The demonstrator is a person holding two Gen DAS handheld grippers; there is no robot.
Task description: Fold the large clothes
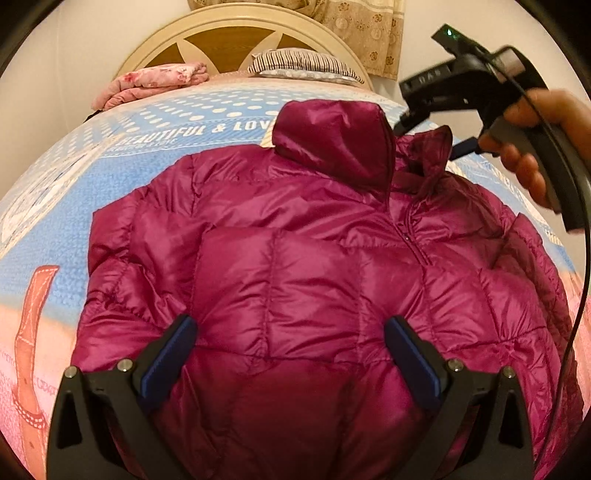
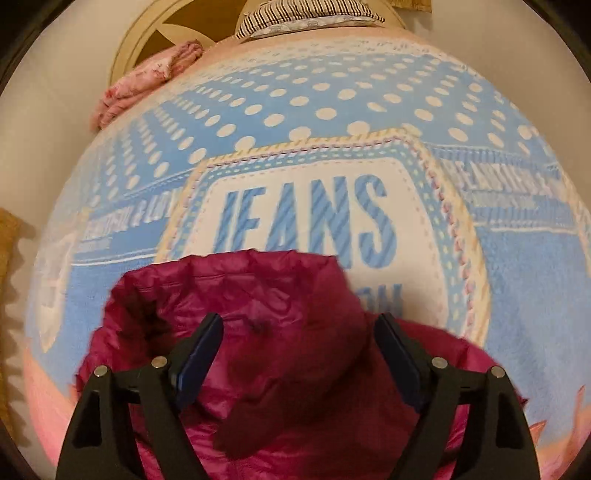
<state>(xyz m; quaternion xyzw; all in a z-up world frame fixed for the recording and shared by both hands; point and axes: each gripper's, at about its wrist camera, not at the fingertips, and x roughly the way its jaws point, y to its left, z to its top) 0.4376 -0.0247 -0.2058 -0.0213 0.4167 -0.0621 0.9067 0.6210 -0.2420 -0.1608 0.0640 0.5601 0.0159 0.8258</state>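
A magenta quilted puffer jacket (image 1: 306,266) lies spread on the bed, its collar (image 1: 332,144) toward the headboard. My left gripper (image 1: 290,328) is open and empty, hovering over the jacket's lower middle. My right gripper (image 1: 428,129), held by a hand, is over the collar at the upper right of the left wrist view. In the right wrist view the right gripper (image 2: 297,332) is open, its fingers spread above the collar and hood area (image 2: 258,295) without holding it.
The blue and pink bedspread (image 2: 369,103) with white dots and a "JEANS" patch covers the bed. A folded pink blanket (image 1: 155,83) and a striped pillow (image 1: 303,62) lie by the cream headboard (image 1: 236,22). A floral curtain (image 1: 369,29) hangs behind.
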